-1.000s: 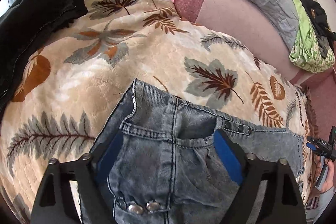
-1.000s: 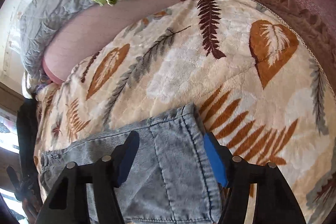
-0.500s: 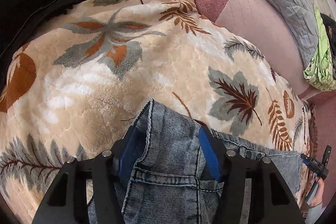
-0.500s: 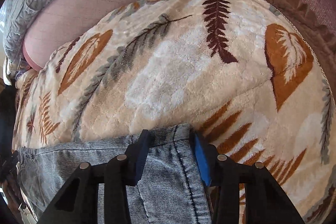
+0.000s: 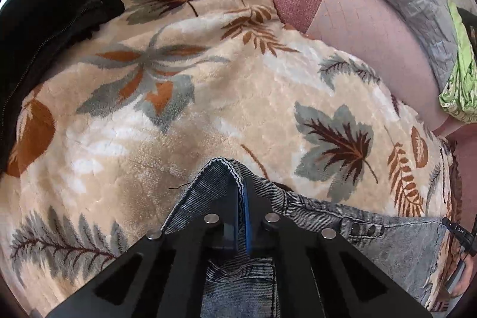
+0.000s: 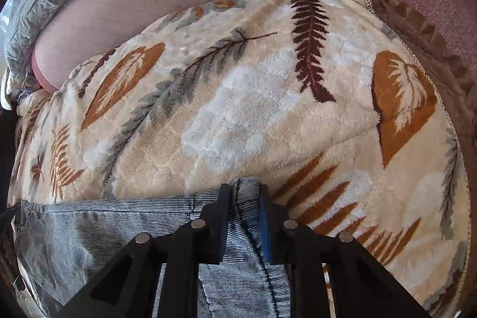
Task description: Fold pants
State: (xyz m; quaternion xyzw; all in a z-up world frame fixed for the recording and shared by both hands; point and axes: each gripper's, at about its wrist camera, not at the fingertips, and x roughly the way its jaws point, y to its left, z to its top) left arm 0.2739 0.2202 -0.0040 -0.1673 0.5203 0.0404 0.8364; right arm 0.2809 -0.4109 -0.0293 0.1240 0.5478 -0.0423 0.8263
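The pants (image 5: 372, 231) lay across the leaf-print blanket (image 5: 208, 109); the left gripper (image 5: 240, 192) and right gripper (image 6: 244, 198) each pinched a denim corner (shallow bites), so either could have slipped free on lifting

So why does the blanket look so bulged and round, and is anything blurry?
Left wrist view: fisheye lens bows the leaf blanket, corners go black, sharp focus. Right wrist view: same bulge on the blanket, sunlight washing its pale pile, jeans crisp.

Black left gripper (image 5: 241, 192), right gripper (image 6: 245, 192), blue-lined jaws, silver rivets
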